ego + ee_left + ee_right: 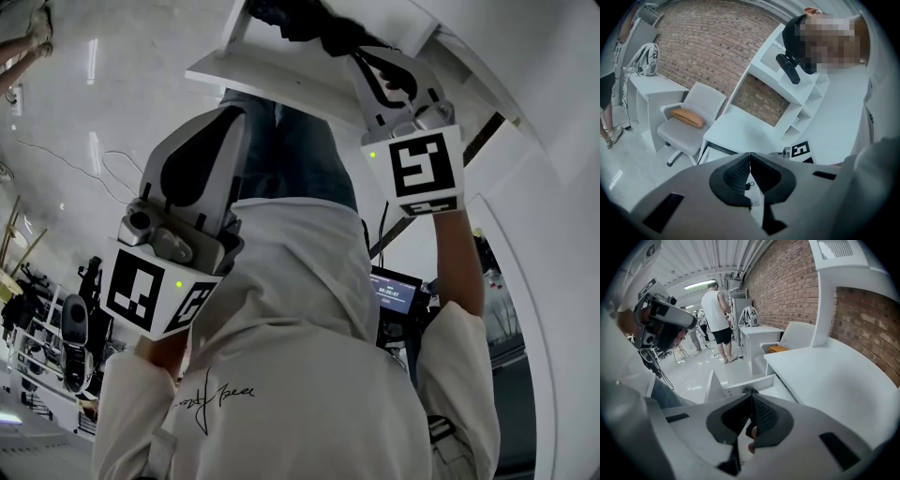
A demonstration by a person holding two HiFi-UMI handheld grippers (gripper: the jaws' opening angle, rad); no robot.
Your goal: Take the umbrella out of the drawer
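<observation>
Umbrella (305, 21) lies dark inside the open drawer (253, 73). I judge I'm on the reach: right tool (750, 393), jaws together, is at the drawer's mouth; left tool (750, 154), also closed, is outside it. Next I'd part the right and clamp.

Right gripper (362, 62) at open drawer (281, 82)

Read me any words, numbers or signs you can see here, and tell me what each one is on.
Screen: a row of digits, too small to read.
Sweatshirt: black cursive script, illegible.
Cubes: square markers only, no words.
Nothing else is readable.
</observation>
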